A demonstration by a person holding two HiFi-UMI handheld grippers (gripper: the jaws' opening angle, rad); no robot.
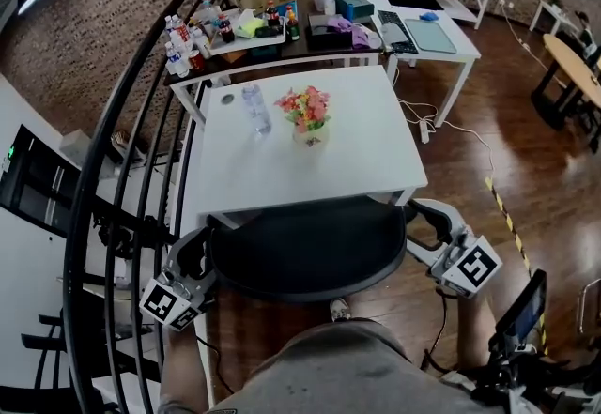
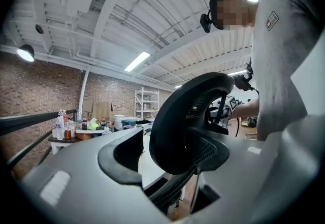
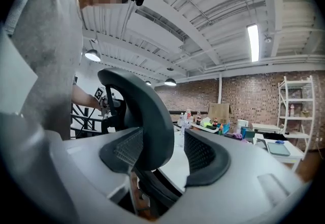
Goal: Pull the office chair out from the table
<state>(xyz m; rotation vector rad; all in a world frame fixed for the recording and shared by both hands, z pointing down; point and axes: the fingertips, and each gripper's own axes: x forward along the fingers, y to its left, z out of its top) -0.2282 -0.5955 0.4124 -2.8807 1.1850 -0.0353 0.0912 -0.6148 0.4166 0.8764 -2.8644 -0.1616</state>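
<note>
Office chair [image 1: 310,248] tucked at near edge of desk [image 1: 376,154], backrest toward person. Left gripper [image 1: 192,255] and right gripper [image 1: 427,226] straddle backrest's side edges, jaws spread, not pinching. Risk: pull now and jaws likely slip off; a snagged chair could jolt desk and tip bottle [image 1: 255,110] or flowers [image 1: 305,112].

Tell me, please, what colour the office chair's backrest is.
The backrest is black, clearest in the head view.

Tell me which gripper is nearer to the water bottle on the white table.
Left. The left gripper is at the left edge of the chair back, on the table side where the water bottle stands; the right gripper is at the opposite edge, farther away.
</note>
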